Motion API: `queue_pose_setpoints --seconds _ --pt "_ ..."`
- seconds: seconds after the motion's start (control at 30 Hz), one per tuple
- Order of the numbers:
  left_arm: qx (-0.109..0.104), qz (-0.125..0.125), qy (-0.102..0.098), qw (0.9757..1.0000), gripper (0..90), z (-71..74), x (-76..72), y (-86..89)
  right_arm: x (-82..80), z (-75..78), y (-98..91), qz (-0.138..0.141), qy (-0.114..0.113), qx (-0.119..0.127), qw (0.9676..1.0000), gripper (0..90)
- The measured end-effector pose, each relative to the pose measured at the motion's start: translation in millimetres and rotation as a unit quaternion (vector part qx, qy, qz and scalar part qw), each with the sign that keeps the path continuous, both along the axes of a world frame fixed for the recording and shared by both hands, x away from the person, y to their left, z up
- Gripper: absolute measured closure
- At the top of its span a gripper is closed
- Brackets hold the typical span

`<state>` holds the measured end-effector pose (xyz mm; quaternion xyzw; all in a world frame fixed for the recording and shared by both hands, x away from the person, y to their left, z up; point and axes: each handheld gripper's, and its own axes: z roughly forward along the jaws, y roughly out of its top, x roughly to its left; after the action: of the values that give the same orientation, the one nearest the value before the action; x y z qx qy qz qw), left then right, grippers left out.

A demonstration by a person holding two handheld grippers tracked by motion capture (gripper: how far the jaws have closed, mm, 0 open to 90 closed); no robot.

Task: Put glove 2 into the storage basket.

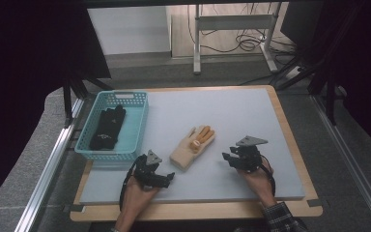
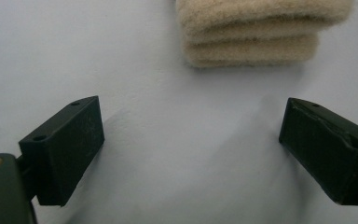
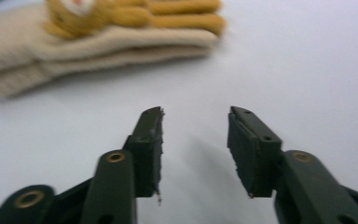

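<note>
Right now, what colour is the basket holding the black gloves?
Light teal basket, seen best in the high view.

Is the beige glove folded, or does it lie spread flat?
Folded. The beige glove shows stacked layers at its edge, lying on the grey mat.

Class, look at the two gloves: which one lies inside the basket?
The black glove lies in the turquoise basket; the beige glove lies outside on the grey mat.
</note>
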<state>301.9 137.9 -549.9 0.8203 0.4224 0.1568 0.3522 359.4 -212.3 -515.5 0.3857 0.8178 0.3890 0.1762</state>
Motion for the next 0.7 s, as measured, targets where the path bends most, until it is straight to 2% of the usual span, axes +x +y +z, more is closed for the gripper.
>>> queue_pose_setpoints --seconds 0.2,0.37,0.5,0.57,0.63,0.7 --pt "0.001 0.0 0.0 1.0 6.7 0.1 -0.1 -0.1 -0.1 -3.4 -21.9 -0.024 0.003 -0.005 0.9997 40.8" --pt "0.001 0.0 0.0 1.0 7.0 0.1 -0.2 -0.2 2.0 -7.5 -40.0 -0.04 0.004 -0.023 0.9989 30.6" --pt "0.001 -0.001 0.002 1.0 7.1 0.2 0.1 -0.1 3.4 -13.2 -45.5 -0.042 0.01 -0.026 0.9987 24.6" --pt "0.001 -0.001 0.002 1.0 7.1 0.2 0.2 -0.1 3.1 -14.9 -45.1 -0.039 0.008 -0.029 0.9988 23.6" --pt "0.0 -0.001 0.004 1.0 7.1 0.3 0.5 0.1 2.5 -15.5 -41.8 -0.034 0.004 -0.043 0.9985 20.7" --pt "0.0 -0.001 0.004 1.0 7.2 0.3 0.6 0.3 2.6 -15.8 -42.2 -0.034 0.005 -0.042 0.9985 20.5"
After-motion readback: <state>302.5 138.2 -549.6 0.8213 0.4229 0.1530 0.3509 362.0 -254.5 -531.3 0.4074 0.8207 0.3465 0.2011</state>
